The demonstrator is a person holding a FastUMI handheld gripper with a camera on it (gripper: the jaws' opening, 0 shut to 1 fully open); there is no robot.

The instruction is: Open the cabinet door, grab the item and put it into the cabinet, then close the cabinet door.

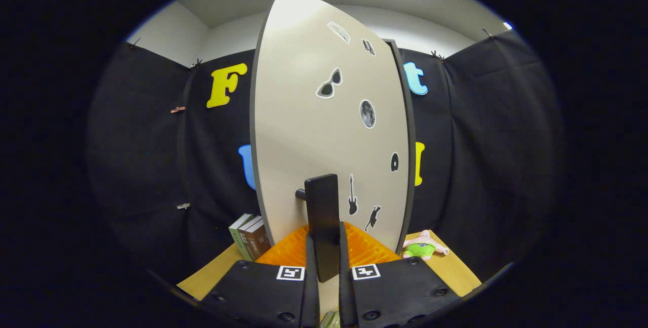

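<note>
- We see the gripper (pixel 324 247) clamped on the cabinet door's handle (pixel 322 216), a dark flat vertical bar; both fingers press its lower part, one on each side.
- Handle stands off the door on a short dark peg (pixel 300 194) at its left.
- Cabinet door (pixel 304 130) is pale beige with a dark edge, right ahead of the fingers and swung at an angle to us; we can't tell how far open it is.
- Stickers on the door: sunglasses (pixel 329 84), moon (pixel 367 113), guitar (pixel 352 197), a cat-like shape (pixel 373 216), a small dark oval (pixel 394 162), two more near the top that we can't read.
- A thin strip of the dark cabinet body (pixel 405 115) shows behind the door's right edge.
- The item, a pink and green plush toy (pixel 424 246), lies on the wooden tabletop (pixel 455 267), to the right of the door and beyond the right finger, apart from the gripper.
- A few books (pixel 250 237) stand upright on the table to the left of the door, close to its lower edge.
- Small greenish thing (pixel 330 320) shows low between the finger bases; we can't tell what it is.
</note>
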